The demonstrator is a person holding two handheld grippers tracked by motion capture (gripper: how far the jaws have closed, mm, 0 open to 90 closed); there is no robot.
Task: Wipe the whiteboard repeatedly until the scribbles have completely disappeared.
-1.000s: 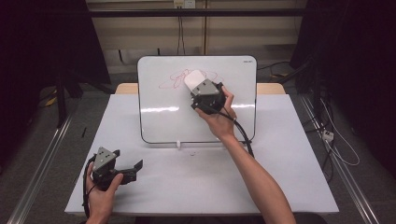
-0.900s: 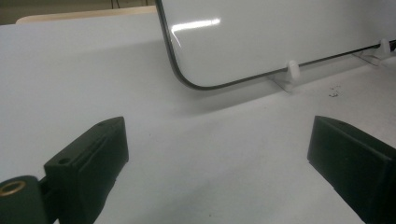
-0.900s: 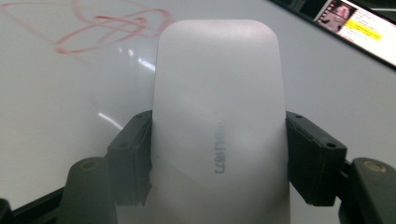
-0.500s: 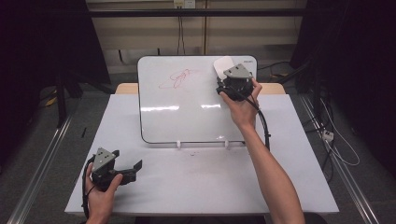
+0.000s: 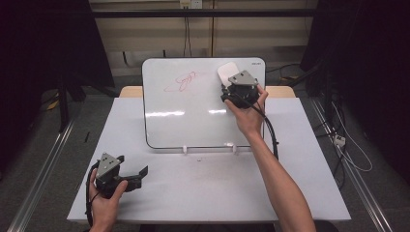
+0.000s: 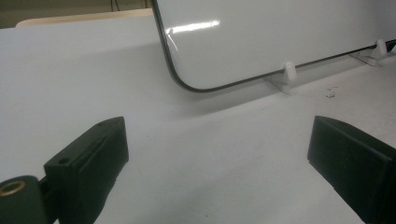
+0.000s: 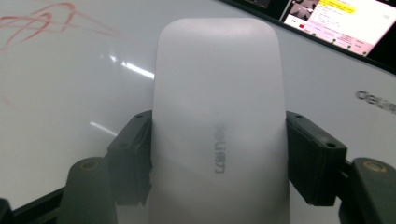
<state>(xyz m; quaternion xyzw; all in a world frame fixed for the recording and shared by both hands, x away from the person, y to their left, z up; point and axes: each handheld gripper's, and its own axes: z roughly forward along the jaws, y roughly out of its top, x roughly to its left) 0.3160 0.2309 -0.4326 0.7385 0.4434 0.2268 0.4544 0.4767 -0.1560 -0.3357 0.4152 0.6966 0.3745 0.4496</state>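
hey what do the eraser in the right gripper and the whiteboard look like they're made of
Eraser: probably matte white plastic; smooth rounded shell, soft sheen, brand lettering on its back.
Whiteboard: glossy white coated panel with a thin dark rim; sharp light reflections and red marker scribble. Whether it is steel or laminate can't be told.

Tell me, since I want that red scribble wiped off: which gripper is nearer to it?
Right. The right gripper holds the white eraser against the whiteboard, just right of the red scribble. The left gripper sits open low on the table, well below the whiteboard.
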